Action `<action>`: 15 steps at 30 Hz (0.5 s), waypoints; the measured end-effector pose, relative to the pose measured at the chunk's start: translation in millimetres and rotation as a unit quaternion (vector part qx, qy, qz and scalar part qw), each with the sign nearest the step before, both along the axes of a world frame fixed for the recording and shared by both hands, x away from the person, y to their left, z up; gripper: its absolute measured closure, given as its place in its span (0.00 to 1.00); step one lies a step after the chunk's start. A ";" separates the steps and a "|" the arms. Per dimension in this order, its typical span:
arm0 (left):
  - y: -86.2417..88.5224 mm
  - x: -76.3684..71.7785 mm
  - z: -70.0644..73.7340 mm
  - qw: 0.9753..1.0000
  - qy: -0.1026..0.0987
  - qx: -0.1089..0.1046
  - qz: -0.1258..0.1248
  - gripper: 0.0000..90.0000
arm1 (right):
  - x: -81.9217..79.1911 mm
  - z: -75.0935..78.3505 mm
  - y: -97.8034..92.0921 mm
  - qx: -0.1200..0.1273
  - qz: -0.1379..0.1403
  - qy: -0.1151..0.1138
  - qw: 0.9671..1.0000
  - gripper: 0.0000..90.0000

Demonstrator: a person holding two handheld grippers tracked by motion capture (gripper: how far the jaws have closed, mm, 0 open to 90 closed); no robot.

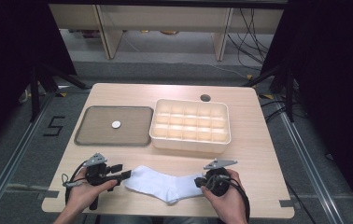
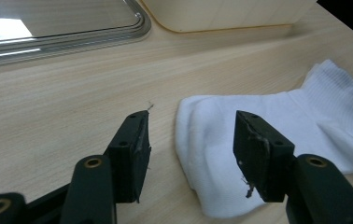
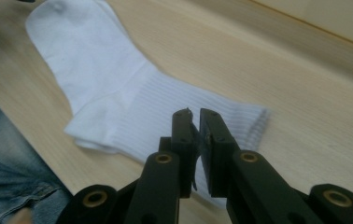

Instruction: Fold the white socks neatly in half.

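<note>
White cotton, flat on the wood: a sock [image 1: 165, 183] lies along the near edge of the table [image 1: 258, 140], and everything turns on it. Its long axis runs side to side, toe end toward the left gripper [image 1: 124, 176], ribbed cuff toward the right gripper [image 1: 199, 180]. One tool at each end, then, and neither arm has far to go.

Left gripper view first: the jaws stand wide apart, nothing between them but bare table and the rounded toe of the sock [image 2: 258, 135]. One jaw hovers over the toe edge, the other over wood just beside it. Touching or a hair above? Hard to call from here.

Over on the cuff side, a different story. The right gripper [image 3: 196, 122] has its jaws pressed almost together, with only a thin slit showing, right over the ribbed cuff of the sock [image 3: 118, 98]. Fabric seems to run in between them, so I'd call that pinched on the cuff.

Beyond the sock, well clear of it, sit a grey tray [image 1: 90, 135] with a small white disc [image 1: 116, 124] on it, and beside that a cream divided box [image 1: 191, 140].

My read: the cuff is secured and the toe is next. The left jaws need only to close on that toe edge, straight ahead of them.
</note>
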State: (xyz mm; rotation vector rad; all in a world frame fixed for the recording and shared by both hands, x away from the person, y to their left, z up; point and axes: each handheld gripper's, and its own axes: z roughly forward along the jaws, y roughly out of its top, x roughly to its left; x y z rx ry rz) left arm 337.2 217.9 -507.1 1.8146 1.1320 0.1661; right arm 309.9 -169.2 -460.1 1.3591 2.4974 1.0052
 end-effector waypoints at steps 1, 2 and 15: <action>0.0 0.0 0.0 1.000 0.000 0.000 0.000 0.50 | 0.0 0.0 0.0 0.000 0.000 0.000 1.000 0.95; 1.1 0.7 -0.4 1.000 0.002 -0.002 -0.002 0.50 | -0.8 1.5 6.2 0.000 0.007 0.011 1.000 0.95; -2.2 10.3 -1.2 0.999 0.042 -0.011 0.000 0.47 | 13.1 4.4 45.5 0.011 0.053 0.043 0.998 1.00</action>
